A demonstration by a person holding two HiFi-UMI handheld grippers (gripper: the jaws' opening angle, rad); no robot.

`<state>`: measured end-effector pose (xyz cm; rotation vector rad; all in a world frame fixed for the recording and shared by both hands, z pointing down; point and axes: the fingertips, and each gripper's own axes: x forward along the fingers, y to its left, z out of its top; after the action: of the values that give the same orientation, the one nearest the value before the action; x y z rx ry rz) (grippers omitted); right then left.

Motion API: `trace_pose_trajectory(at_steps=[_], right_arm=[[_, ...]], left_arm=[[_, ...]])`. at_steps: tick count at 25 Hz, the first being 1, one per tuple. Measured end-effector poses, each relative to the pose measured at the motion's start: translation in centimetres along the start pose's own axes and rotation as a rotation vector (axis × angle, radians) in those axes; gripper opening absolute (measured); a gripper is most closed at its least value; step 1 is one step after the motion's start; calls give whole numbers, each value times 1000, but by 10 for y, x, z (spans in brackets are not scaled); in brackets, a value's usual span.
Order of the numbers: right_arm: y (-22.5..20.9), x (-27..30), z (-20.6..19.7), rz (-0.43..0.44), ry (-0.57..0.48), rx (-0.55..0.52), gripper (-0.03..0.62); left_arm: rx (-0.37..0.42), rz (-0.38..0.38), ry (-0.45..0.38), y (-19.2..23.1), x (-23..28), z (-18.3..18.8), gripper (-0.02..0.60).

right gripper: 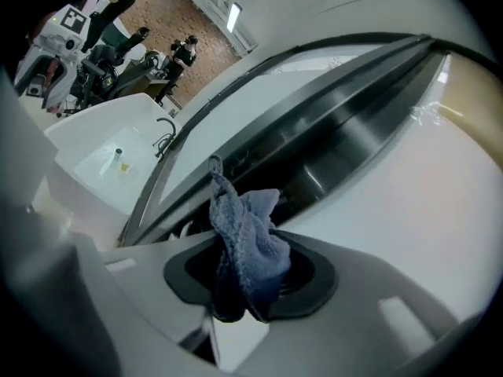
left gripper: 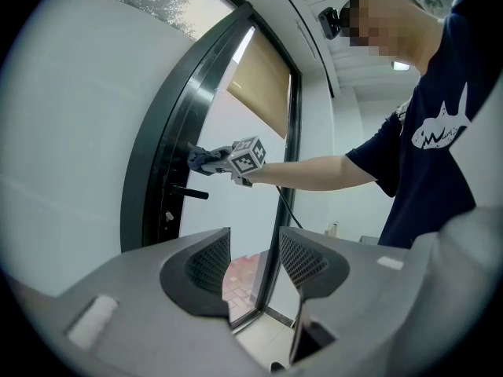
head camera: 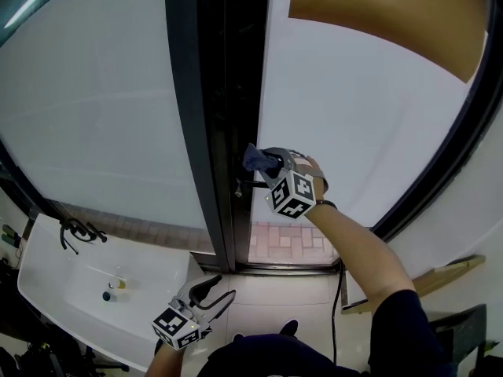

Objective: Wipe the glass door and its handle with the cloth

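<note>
Head view is showing the left tongs (head camera: 216, 287) hanging low at 7 o'clock, just right of a white sink (head camera: 47, 281). In the left gripper view their jaws are standing well apart, gripping nothing. Near the picture's centre, the blue cloth (head camera: 254, 158) is lying against the dark edge of the glass door (head camera: 377, 108), just above the handle (head camera: 253, 184). To the cloth's right, at its 3 o'clock, the right tongs (head camera: 267, 161) are reaching toward the door. In the right gripper view their jaws are clamping the bunched cloth (right gripper: 250, 242), which is sticking out toward 12 o'clock.
</note>
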<state>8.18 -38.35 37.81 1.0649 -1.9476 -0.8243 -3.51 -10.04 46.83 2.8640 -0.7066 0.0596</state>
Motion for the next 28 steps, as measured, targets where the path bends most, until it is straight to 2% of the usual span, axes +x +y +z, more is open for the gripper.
trace_pose_trajectory(at_steps=[4, 8, 10, 14, 17, 21, 25, 28], right_arm=[[3, 35, 31, -12, -20, 61, 137], [15, 59, 24, 11, 30, 149, 134], [22, 63, 19, 28, 38, 157, 132], [37, 66, 11, 77, 69, 136, 130], [46, 65, -2, 99, 113, 59, 130], [49, 60, -31, 83, 169, -55, 130], [35, 45, -75, 58, 243, -49, 130], [28, 29, -101, 48, 272, -83, 130]], left_arm=[[-12, 38, 0, 8, -12, -4, 190], [-25, 72, -4, 14, -22, -8, 190], [-29, 78, -6, 17, -25, -10, 190], [-33, 78, 1, 18, -26, -12, 190], [-29, 60, -5, 16, -20, -13, 190], [-27, 47, 4, 13, -14, -12, 190], [-29, 28, 4, 10, -9, -16, 190], [-28, 17, 8, 6, -3, -15, 190]])
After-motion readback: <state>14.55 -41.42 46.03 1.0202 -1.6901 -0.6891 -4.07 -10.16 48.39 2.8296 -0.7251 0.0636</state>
